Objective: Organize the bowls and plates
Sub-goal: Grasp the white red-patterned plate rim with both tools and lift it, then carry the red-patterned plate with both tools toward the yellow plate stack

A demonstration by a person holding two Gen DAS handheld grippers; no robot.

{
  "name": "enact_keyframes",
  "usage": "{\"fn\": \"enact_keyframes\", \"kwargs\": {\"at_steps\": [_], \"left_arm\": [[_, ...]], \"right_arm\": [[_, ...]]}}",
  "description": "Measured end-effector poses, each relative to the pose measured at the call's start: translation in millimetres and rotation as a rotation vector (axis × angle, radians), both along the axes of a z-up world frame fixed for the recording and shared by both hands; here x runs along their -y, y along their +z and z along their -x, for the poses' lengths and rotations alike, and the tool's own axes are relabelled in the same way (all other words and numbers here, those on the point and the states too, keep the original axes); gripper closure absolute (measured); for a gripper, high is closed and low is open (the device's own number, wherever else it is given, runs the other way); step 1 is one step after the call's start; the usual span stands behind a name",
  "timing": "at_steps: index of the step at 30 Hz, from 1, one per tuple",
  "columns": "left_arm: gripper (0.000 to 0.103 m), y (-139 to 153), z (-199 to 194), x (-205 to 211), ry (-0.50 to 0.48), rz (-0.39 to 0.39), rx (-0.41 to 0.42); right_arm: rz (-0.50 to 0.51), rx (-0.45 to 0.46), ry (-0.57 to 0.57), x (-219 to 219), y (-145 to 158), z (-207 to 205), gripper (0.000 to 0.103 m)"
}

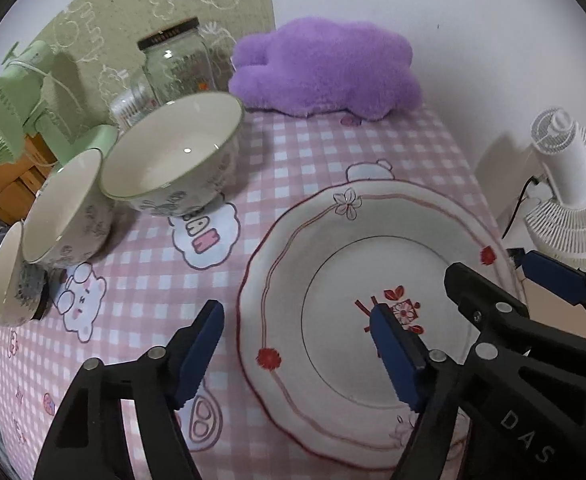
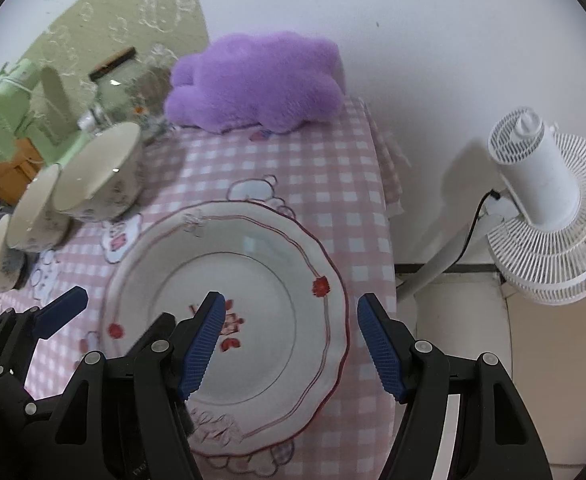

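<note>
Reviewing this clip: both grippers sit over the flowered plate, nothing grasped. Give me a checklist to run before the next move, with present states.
1. Left gripper open: ok.
2. Right gripper open: ok.
3. Flowered plate flat on the checked tablecloth, nothing on it: ok.
4. Right gripper straddles the plate's right rim: ok.
5. Three bowls, nearest large bowl, apart from the plate: ok.
6. Clearance between the two grippers' fingers: cannot tell.
</note>
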State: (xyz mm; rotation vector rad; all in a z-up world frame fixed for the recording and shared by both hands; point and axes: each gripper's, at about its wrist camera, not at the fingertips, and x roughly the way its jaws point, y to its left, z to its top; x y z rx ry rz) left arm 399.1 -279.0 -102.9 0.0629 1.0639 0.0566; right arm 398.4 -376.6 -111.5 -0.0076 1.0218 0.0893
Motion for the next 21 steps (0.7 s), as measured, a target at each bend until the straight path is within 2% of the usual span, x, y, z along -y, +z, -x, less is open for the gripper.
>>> {"fn": "enact_keyframes", "kwargs": {"at_steps": [2,6,11,21], "left_arm": [[0.034,-6,-4,-1,0.000,0.005,-0.012],[0.042,-15,-10,-5,0.011,0.005,-0.030],[0.049,-15,-9,-8,0.006,0.009,-0.029],[0.049,-13,21,-37,0.029,-0.004,-0.063]], "right_arm": [[0.001,-0.010,-0.002,1,-6,-4,0.032],[0.012,-0.033,-0.009,0,-16,-10,0.044],[0.026,-0.027,-0.020,-2,-17,-9,0.046],[0.001,-0.067,0.012,-23,-14,17,0.046]]}}
